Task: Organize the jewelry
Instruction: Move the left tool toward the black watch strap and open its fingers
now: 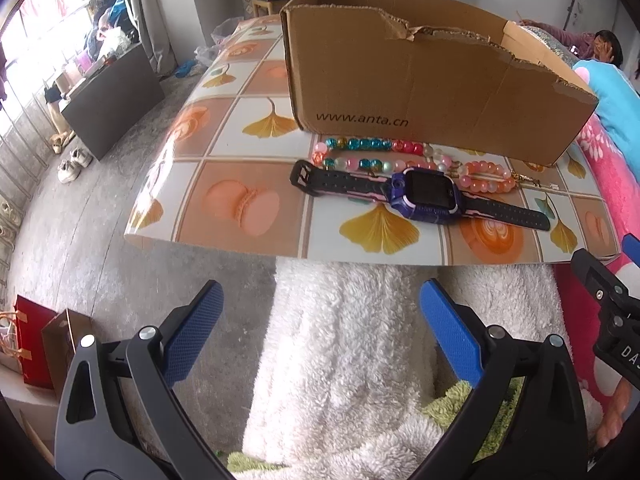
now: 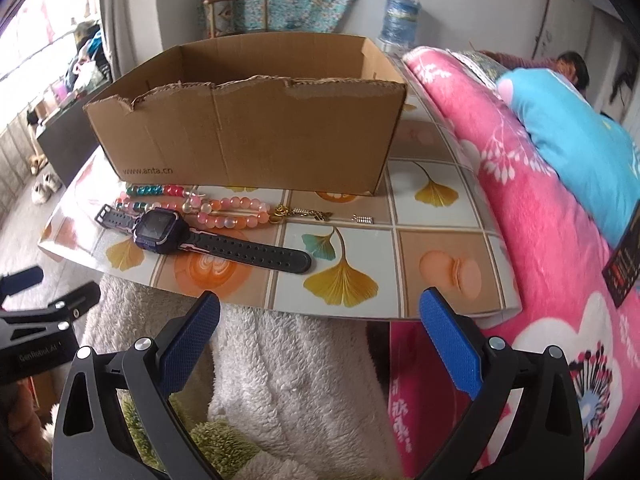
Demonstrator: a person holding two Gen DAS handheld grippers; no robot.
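Note:
A purple watch (image 1: 428, 198) (image 2: 162, 230) with a black strap lies flat on the patterned table (image 1: 232, 204) (image 2: 436, 208). Behind it lie two bead strings, one teal and pink (image 1: 360, 145) (image 2: 152, 191), one orange-pink (image 1: 490, 178) (image 2: 240, 210). A gold charm (image 2: 304, 213) and a small silver piece (image 2: 362, 219) rest to their right. An open cardboard box (image 1: 420, 92) (image 2: 256, 140) stands behind them all. My left gripper (image 1: 320, 300) and right gripper (image 2: 320, 308) hang open and empty just short of the table's near edge.
A white fluffy cloth (image 1: 360, 340) (image 2: 280, 380) lies below the table edge. Pink floral bedding (image 2: 532, 216) and a blue pillow (image 2: 576, 136) border the table's right. A person (image 2: 572, 66) lies at the far right. A dark cabinet (image 1: 116, 92) and shoes (image 1: 74, 162) occupy the floor on the left.

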